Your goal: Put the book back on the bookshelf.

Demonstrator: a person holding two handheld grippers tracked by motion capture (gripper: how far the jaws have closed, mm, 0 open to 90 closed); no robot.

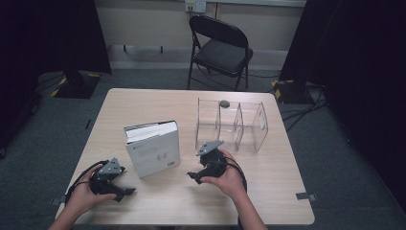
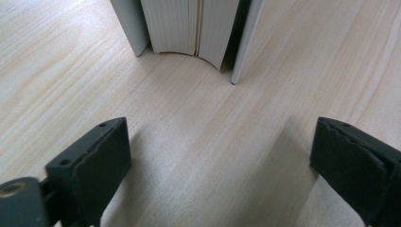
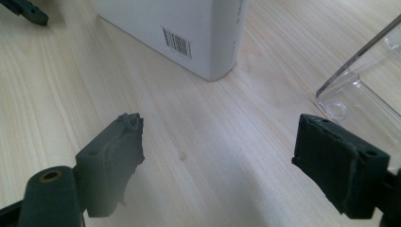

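White book (image 1: 153, 148) stands upright near mid-desk, toward the front edge, w/ clear acrylic organizer (image 1: 232, 124) to its right toward the back-right corner. Left gripper (image 1: 125, 190) and right gripper (image 1: 192, 176) both have jaws apart, nothing between. Book prob. stiff, fairly heavy, smooth cover, so pinch across spine and cover.

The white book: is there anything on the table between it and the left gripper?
Nothing visible. Only bare table lies between the open left gripper and the white book, which stands upright with its page edges facing that gripper.
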